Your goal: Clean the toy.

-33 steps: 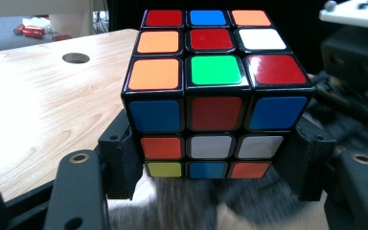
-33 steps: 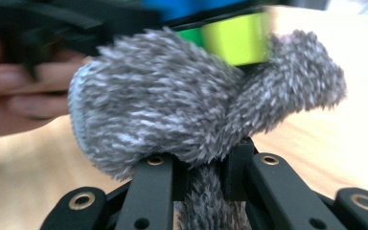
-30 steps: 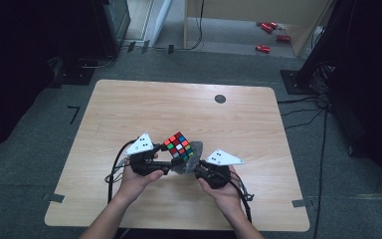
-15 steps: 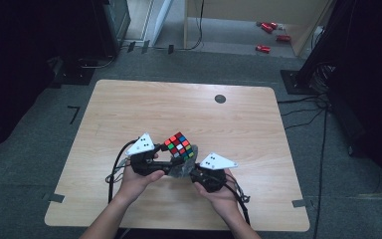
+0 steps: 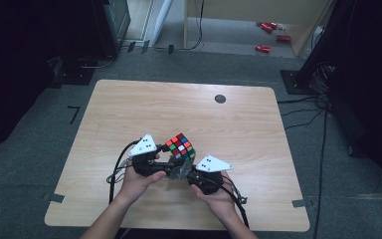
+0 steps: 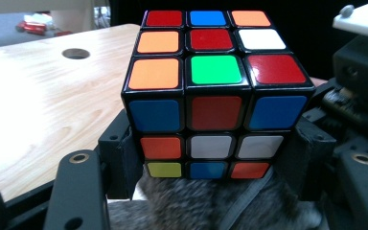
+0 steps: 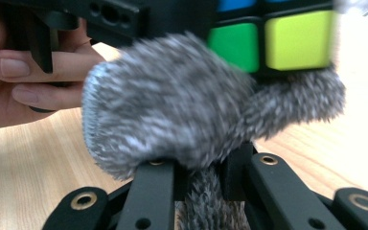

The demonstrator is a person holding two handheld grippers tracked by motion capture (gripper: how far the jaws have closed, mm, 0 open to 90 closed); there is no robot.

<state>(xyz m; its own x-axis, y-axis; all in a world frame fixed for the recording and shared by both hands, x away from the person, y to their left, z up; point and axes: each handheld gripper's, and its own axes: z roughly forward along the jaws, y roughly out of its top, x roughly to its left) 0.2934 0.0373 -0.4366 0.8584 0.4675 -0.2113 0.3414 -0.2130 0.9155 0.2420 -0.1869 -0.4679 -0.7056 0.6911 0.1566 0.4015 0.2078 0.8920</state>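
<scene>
Just below the cube (image 6: 215,96), grey fur (image 7: 172,110) crowds in.

Right gripper (image 5: 185,173) has drifted left across the table (image 5: 129,109), its grey plate now close beside the cube (image 5: 180,146) held in the left gripper (image 5: 171,160); right hand (image 5: 218,195) followed, sitting nearer the left hand (image 5: 138,181)

Both forearms come in over the counter's near edge. The left gripper (image 5: 171,160) is clamped shut, the right gripper (image 5: 185,172) closed, their tips nearly meeting.
</scene>
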